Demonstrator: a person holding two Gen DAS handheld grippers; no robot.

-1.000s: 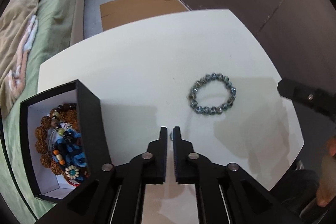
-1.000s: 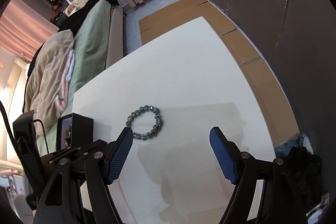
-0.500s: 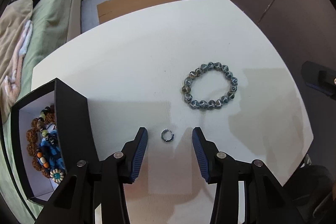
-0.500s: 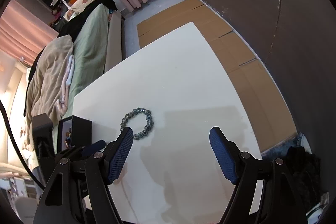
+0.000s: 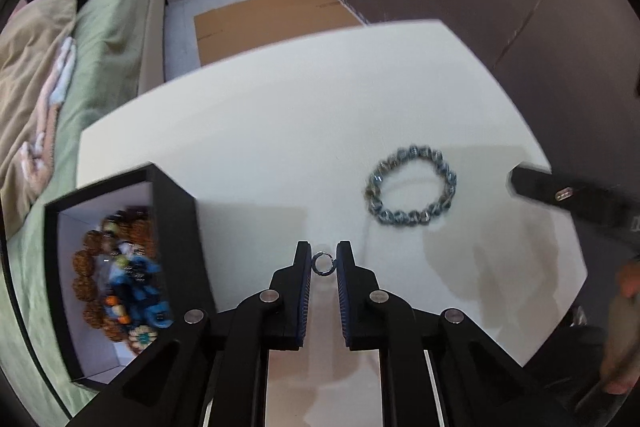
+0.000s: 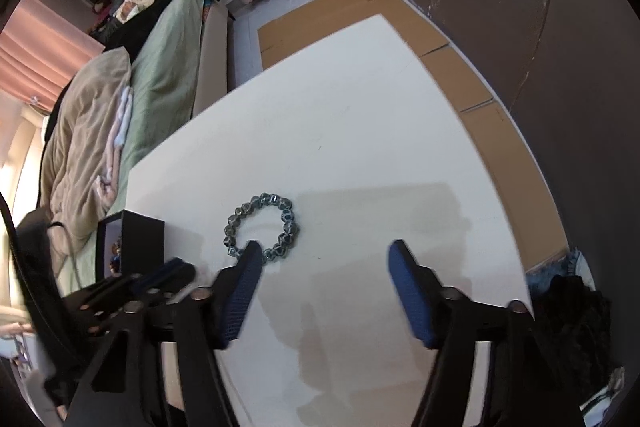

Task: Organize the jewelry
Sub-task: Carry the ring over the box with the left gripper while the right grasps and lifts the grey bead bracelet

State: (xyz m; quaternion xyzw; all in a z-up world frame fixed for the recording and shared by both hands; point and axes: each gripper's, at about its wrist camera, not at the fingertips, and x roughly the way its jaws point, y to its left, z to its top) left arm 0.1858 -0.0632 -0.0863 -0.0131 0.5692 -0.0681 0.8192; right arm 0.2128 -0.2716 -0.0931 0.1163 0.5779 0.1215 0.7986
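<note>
On the white table (image 5: 280, 131) a small silver ring (image 5: 323, 273) sits between the fingertips of my left gripper (image 5: 324, 259), whose jaws are closing and pinch it on both sides. A grey-blue bead bracelet (image 5: 400, 218) lies flat to the right of it. In the right wrist view the bracelet (image 6: 288, 227) rests just beyond the left fingertip of my right gripper (image 6: 324, 247). The right jaws are closing with only bare table between them. A black box (image 5: 176, 227) lined in white stands at the left and holds several beaded pieces (image 5: 132, 283).
A bed with green and beige covers (image 5: 100, 39) runs along the table's left side. Flat cardboard (image 6: 472, 95) lies on the floor past the far edge, under a dark wall. One right gripper finger (image 5: 560, 195) and a hand (image 5: 626, 307) show at the right.
The left jaws opened around the ring, then closed on it again. The right jaws have narrowed, and their left fingertip now reaches the bracelet's near edge.
</note>
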